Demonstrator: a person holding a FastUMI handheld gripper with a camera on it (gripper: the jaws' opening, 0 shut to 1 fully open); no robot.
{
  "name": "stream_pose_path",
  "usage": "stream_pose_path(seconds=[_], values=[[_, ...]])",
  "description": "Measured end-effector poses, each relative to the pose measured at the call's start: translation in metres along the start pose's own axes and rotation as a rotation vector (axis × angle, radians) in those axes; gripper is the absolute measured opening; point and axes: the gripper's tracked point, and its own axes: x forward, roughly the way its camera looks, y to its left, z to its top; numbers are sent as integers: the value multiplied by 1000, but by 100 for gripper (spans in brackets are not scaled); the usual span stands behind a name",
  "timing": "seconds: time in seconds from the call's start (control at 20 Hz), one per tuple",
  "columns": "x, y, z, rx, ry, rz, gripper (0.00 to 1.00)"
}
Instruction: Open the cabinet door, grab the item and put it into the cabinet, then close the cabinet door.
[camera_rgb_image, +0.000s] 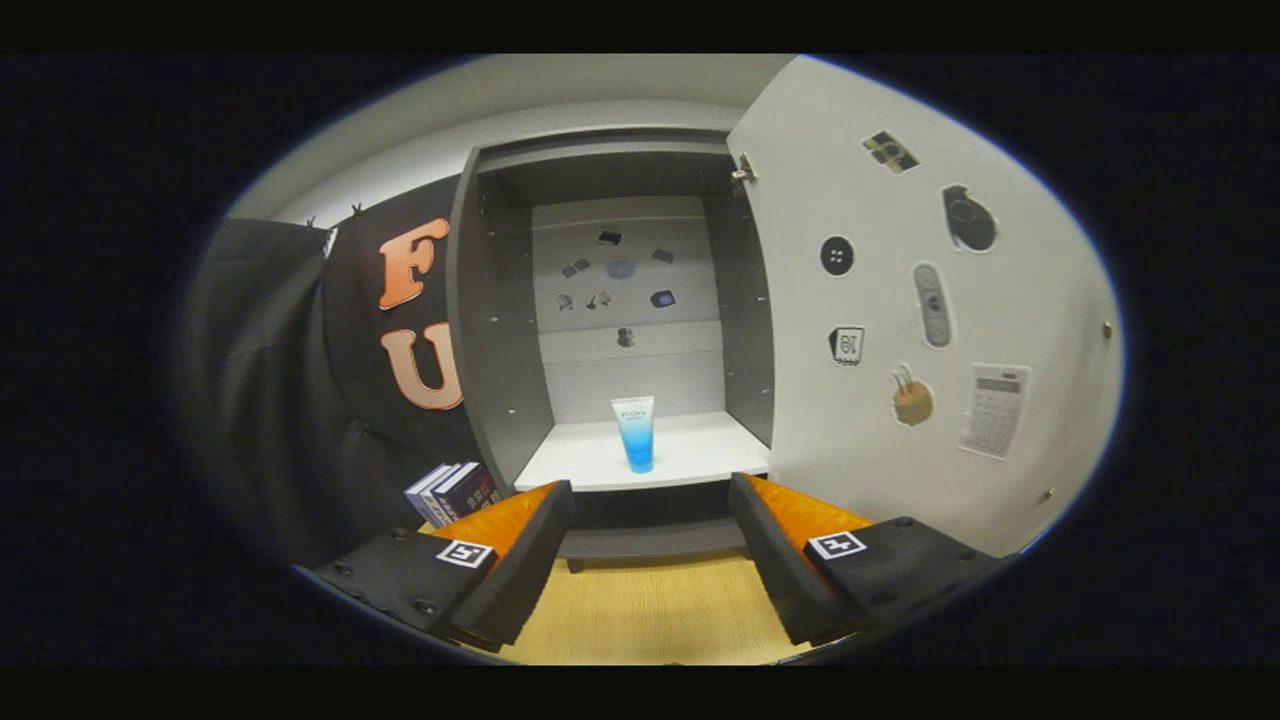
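Observation:
The cabinet stands ahead with its door swung wide to the right. A blue and white tube stands upright on the white shelf inside, near the shelf's front edge. My gripper is open, its two fingers spread apart with nothing between them. The tube is a little beyond the fingertips, roughly centred between them.
Stickers cover the inner face of the door and the cabinet's back panel. Books stand beside the cabinet's left wall, just past my left finger. A wooden tabletop lies below the fingers.

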Motion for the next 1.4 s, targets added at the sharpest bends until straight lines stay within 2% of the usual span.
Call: stream_pose_path(seconds=[0.2, 0.4, 0.65, 0.75, 1.1, 1.4], values=[[-50, -13, -14, -7, -2, -1, 99], [-96, -45, -22, -2, -15, -43, 99], [-137, -96, -24, -94, -35, -130, 99], [-151, -115, -24, -91, -42, -153, 98], [-174, -198, -27, -56, -49, -256, 98], [-149, -266, -38, -32, -25, -334, 98]])
